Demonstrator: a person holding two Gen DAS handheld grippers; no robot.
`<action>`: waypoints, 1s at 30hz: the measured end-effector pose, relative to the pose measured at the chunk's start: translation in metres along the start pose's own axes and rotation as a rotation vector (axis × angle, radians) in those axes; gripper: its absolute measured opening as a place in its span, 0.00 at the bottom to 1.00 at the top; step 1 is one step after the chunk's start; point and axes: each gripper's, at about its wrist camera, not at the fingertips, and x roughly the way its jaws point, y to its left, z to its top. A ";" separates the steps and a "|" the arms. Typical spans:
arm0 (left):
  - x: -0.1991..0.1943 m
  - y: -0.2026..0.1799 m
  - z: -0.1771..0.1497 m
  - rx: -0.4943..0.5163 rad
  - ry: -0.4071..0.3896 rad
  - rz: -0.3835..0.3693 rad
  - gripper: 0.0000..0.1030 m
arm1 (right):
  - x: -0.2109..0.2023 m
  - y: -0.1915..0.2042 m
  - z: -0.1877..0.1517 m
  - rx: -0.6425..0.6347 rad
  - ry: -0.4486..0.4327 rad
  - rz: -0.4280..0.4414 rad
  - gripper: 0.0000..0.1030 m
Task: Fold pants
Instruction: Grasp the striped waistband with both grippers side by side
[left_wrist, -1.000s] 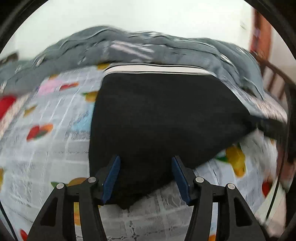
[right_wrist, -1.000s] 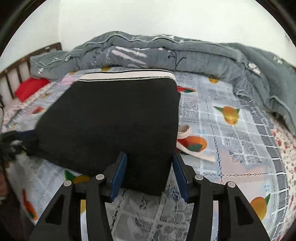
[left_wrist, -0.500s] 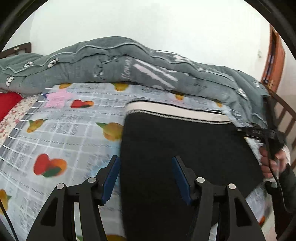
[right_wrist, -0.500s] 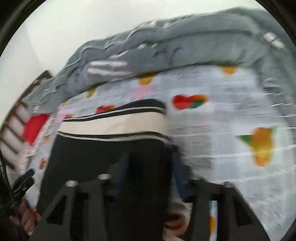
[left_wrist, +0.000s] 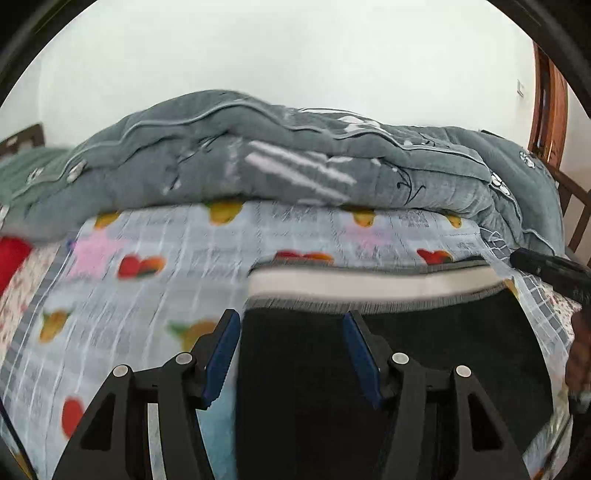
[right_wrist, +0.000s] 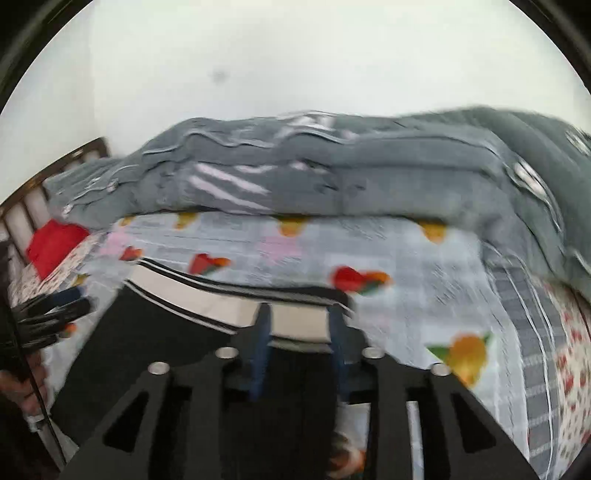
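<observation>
Black pants (left_wrist: 424, 350) with a white, black-striped waistband (left_wrist: 369, 284) lie flat on a fruit-print bedsheet (left_wrist: 129, 295). My left gripper (left_wrist: 290, 321) hovers open over the pants' left side just short of the waistband, dark cloth showing between its blue pads. In the blurred right wrist view the pants (right_wrist: 155, 332) run leftward, and my right gripper (right_wrist: 299, 314) is over their right end with its jaws opening and the waistband (right_wrist: 192, 295) showing between the fingers. Each view catches the other gripper at its edge: the right gripper (left_wrist: 546, 269) and the left gripper (right_wrist: 51, 310).
A bunched grey quilt (left_wrist: 258, 158) lies along the far side of the bed by the white wall. A red pillow (right_wrist: 55, 243) sits at the far left near the wooden bed rail (right_wrist: 22, 214). More rail (left_wrist: 572, 199) and a brown door frame (left_wrist: 546, 92) stand to the right.
Both grippers have travelled forward and up over the pants, from the near edge to the waistband. The right gripper's jaws narrowed, then widened again.
</observation>
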 end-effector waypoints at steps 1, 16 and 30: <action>0.010 -0.005 0.006 0.003 0.009 -0.019 0.55 | 0.015 0.010 0.000 -0.009 0.026 -0.004 0.34; 0.085 -0.017 -0.006 0.056 0.138 0.059 0.59 | 0.098 0.017 -0.014 -0.063 0.139 -0.082 0.35; 0.092 -0.016 -0.006 0.064 0.143 0.066 0.63 | 0.101 0.015 -0.013 -0.056 0.127 -0.064 0.36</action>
